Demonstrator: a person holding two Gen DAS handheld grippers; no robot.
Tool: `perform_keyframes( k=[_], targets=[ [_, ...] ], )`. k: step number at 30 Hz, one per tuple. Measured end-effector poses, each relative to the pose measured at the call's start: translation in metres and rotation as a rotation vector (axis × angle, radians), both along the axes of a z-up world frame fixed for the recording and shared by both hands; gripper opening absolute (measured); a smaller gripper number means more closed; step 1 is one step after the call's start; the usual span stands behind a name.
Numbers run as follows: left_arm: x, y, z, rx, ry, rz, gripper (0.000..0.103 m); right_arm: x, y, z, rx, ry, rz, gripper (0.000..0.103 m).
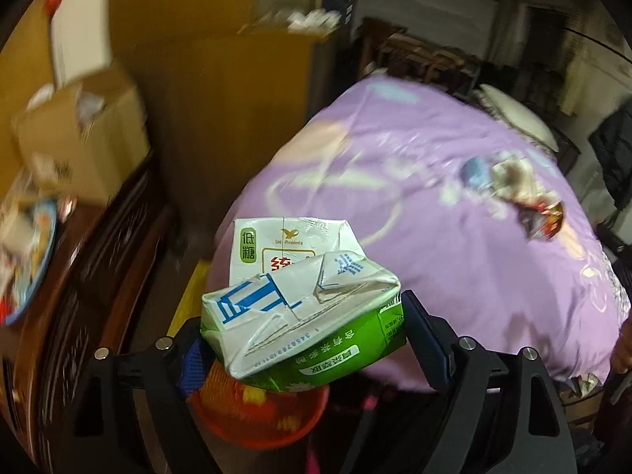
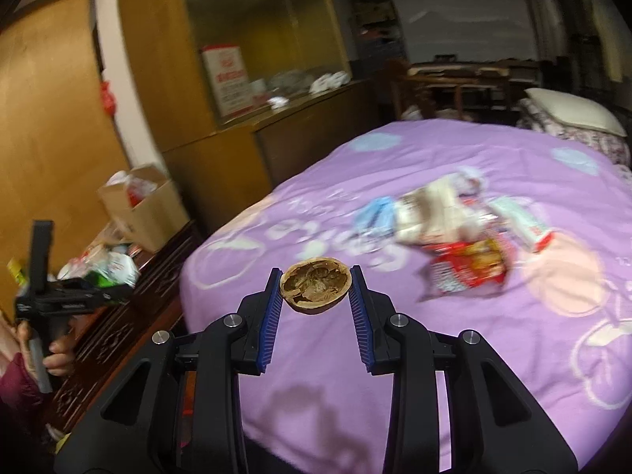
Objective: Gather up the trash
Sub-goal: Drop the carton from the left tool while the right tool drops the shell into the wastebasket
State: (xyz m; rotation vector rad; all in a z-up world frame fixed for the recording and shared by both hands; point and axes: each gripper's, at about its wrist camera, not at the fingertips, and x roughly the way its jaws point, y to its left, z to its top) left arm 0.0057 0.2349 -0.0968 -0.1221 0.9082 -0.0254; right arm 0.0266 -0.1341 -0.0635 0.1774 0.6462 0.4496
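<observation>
Left tongs (image 1: 304, 335) gripped crushed drink cartons (image 1: 300, 316) above a red basket (image 1: 256, 414); right tongs (image 2: 316, 288) clamped a walnut half-shell (image 2: 316, 284) (hollow side up) over the purple-covered bed (image 2: 474, 355).

1. You're working in dim, warm indoor light; the far room sinks into darkness.
2. Motion blur smears the purple bedspread (image 2: 395, 355) and the wrappers (image 2: 454, 237) on it.
3. Fisheye bending curves the edges, and black corners frame both views.

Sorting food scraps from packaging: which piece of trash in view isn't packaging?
The walnut shell half, brown and hollow, pinched in the right tongs. The crushed carton and the wrappers on the bed are printed packaging.
</observation>
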Motion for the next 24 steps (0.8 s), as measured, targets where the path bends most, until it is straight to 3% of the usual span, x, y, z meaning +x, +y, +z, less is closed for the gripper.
perform_keyframes(
  k=[5, 10, 22, 24],
  targets=[
    [-0.003, 0.043, -0.035, -0.07, 0.087, 0.058, 0.088, 0.002, 0.049, -0.006, -0.041, 0.05, 0.097, 0.035],
    [-0.01, 0.077, -0.034, -0.107, 0.037, 0.133, 0.096, 0.006, 0.113, -0.016, -0.078, 0.107, 0.241, 0.035],
    [-0.026, 0.151, -0.054, -0.061, 0.031, 0.306, 0.097, 0.017, 0.279, -0.063, -0.162, 0.278, 0.601, 0.035],
    [-0.028, 0.157, -0.057, -0.055, 0.033, 0.32, 0.097, 0.019, 0.297, -0.073, -0.179, 0.314, 0.631, 0.043]
  ],
)
